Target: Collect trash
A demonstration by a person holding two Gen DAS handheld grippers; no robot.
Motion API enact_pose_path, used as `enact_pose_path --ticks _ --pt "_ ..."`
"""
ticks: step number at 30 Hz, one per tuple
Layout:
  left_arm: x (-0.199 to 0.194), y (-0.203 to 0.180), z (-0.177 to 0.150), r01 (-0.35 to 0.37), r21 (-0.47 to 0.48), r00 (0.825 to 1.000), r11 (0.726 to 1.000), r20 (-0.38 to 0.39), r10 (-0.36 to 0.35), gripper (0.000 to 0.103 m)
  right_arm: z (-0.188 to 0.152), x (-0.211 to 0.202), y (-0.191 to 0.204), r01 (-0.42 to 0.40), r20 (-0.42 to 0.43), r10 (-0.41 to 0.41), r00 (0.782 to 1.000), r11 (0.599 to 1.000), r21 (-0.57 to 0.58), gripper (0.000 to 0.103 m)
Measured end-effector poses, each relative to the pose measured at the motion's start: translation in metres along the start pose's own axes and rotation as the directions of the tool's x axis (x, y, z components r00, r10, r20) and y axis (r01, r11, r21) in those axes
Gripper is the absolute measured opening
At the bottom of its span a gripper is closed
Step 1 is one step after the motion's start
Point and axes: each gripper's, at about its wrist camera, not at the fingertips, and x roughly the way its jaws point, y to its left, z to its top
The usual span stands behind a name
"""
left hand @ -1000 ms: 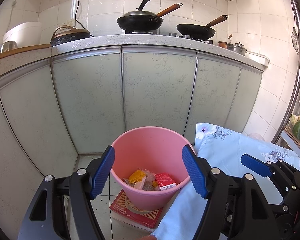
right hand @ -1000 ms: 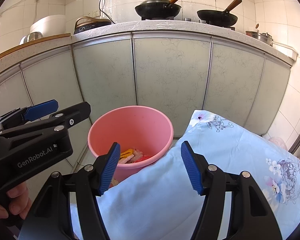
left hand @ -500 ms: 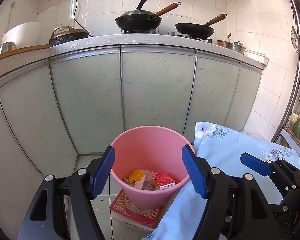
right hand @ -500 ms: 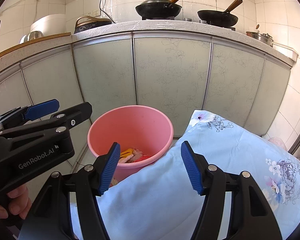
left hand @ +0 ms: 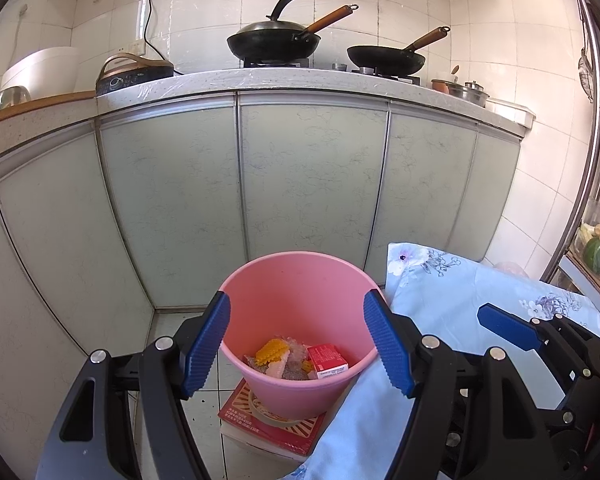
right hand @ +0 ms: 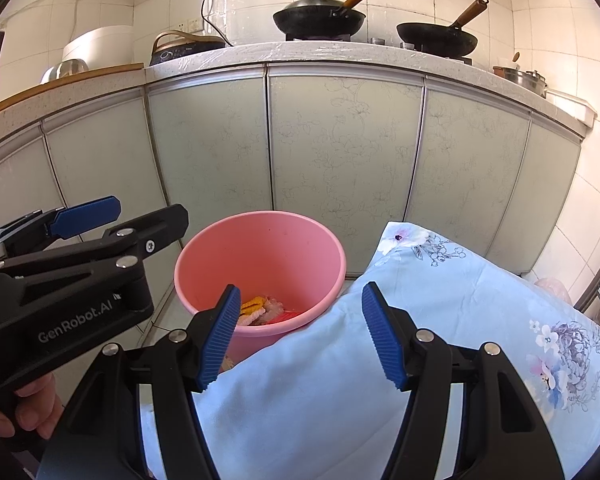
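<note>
A pink bucket [left hand: 296,280] stands on the floor by the cabinets, resting on a red book [left hand: 272,424]. Inside lie a yellow corn piece [left hand: 272,350], a small red carton [left hand: 327,360] and crumpled scraps. My left gripper [left hand: 296,344] hangs above the bucket's near rim, open, with nothing between its blue pads. My right gripper [right hand: 298,336] is open too, over the edge of the blue floral cloth [right hand: 440,300], holding nothing. The bucket [right hand: 260,248] appears beyond it, and the left gripper's body [right hand: 80,264] sits at the left, a hand gripping its handle.
Pale green cabinet doors [left hand: 312,176] close off the space behind the bucket. Two woks [left hand: 274,42] and pots sit on the counter above. The cloth-covered surface [left hand: 460,292] fills the right side. A shelf with vegetables [left hand: 598,248] stands at far right.
</note>
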Motion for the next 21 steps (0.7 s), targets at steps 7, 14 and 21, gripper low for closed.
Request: enact_pose_path --ticks 7,14,21 --pt "-0.0002 -0.0004 0.0007 0.001 0.001 1.000 1.000 0.001 -0.001 0.069 -0.0002 -0.0002 -0.0004 0.000 0.000 0.000 1.000 1.000 0.000 0.064" --pt "-0.0004 -0.0010 0.0009 0.001 0.002 1.000 1.000 0.000 -0.001 0.069 0.0001 -0.0004 -0.0004 0.001 -0.001 -0.001 1.000 1.000 -0.001 0.064" --pt "-0.0006 -0.0019 0.0011 -0.001 0.003 1.000 1.000 0.003 0.001 0.069 0.0002 -0.0004 -0.0002 0.001 -0.001 -0.001 1.000 1.000 0.000 0.064"
